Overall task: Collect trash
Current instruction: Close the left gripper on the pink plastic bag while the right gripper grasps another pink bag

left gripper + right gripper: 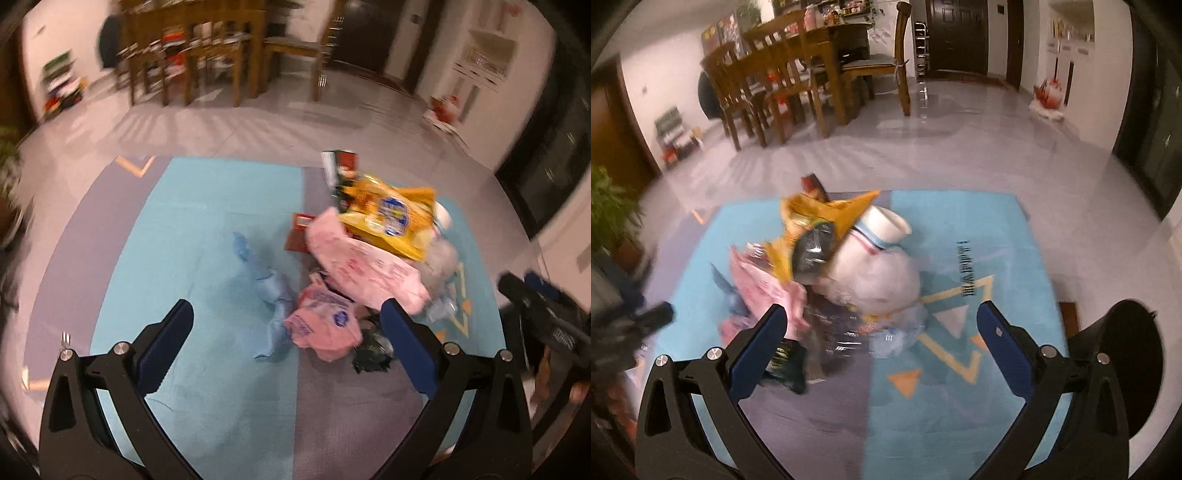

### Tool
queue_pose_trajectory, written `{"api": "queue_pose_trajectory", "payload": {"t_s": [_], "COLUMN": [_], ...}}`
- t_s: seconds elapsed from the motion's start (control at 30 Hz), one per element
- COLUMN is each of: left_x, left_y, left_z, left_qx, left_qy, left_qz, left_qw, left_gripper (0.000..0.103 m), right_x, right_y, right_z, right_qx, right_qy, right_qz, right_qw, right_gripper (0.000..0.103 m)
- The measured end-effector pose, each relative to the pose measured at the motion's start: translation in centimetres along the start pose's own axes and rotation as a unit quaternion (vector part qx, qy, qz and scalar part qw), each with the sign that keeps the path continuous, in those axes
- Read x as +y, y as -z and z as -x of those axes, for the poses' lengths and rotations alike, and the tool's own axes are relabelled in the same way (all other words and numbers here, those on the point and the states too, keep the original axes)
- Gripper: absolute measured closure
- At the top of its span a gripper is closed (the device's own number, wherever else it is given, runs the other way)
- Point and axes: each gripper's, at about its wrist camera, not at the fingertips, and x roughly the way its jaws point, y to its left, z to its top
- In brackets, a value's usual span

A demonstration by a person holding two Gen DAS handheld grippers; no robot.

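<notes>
A heap of trash lies on a blue and grey mat (pixel 207 229) (pixel 997 236). It holds a yellow snack bag (pixel 391 214) (pixel 827 214), pink plastic bags (pixel 328 325) (pixel 764 284), a white paper cup (pixel 875 229), a clear plastic bag (pixel 882 280) and dark wrappers (pixel 812 251). A crumpled blue cloth (pixel 266 280) lies left of the heap. My left gripper (pixel 286 314) is open above the pink bag, holding nothing. My right gripper (pixel 882 317) is open over the heap's near side, also holding nothing. The right gripper (pixel 543 317) shows at the left wrist view's right edge.
A wooden dining table with chairs (pixel 790 74) stands across the tiled floor. A dark door (pixel 956 37) is at the back. A potted plant (pixel 609 214) stands at the left. A black round object (pixel 1134 365) sits at the mat's right edge.
</notes>
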Motion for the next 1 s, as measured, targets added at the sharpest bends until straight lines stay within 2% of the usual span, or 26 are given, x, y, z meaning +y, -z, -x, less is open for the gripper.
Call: {"api": "queue_pose_trajectory", "payload": {"t_s": [0.1,0.17,0.4,0.53,0.6,0.77,0.9,1.0], "left_x": [0.6,0.5,-1.6,-2.6,-3.0,-3.3,-3.5,-3.8], "left_y": [-0.3,-0.3,-0.3,-0.3,-0.3,0.0,0.1,-0.1], "left_z": [-0.5,-0.5,-0.6,-0.9,-0.8,-0.8,-0.8,-0.6], "left_qx": [0.002,-0.001,-0.002,0.002,0.001,0.010,0.009,0.002], "left_qy": [-0.013,-0.017,0.000,-0.029,-0.030,-0.018,-0.028,-0.037], "left_qz": [0.023,0.021,-0.019,-0.045,-0.057,-0.063,-0.074,-0.080], "left_qw": [0.9997,0.9997,0.9998,0.9986,0.9979,0.9978,0.9968,0.9961], "left_gripper": [0.003,0.003,0.003,0.003,0.003,0.003,0.003,0.003], "right_x": [0.5,1.0,2.0,1.7,1.3,1.6,2.2,2.2], "right_y": [-0.5,-0.7,-1.2,-1.5,-1.6,-1.8,-1.7,-1.6], "right_z": [-0.2,-0.4,-0.3,-0.8,-1.0,-1.4,-1.5,-1.7], "right_qx": [0.003,0.010,0.016,0.025,0.025,0.021,0.017,0.024], "right_qy": [-0.008,-0.018,-0.038,-0.058,-0.066,-0.054,-0.039,-0.050], "right_qz": [0.005,0.019,0.031,0.005,-0.009,-0.007,0.021,0.024], "right_qw": [1.000,1.000,0.999,0.998,0.997,0.998,0.999,0.998], "right_gripper": [0.002,0.002,0.002,0.002,0.002,0.002,0.002,0.002]}}
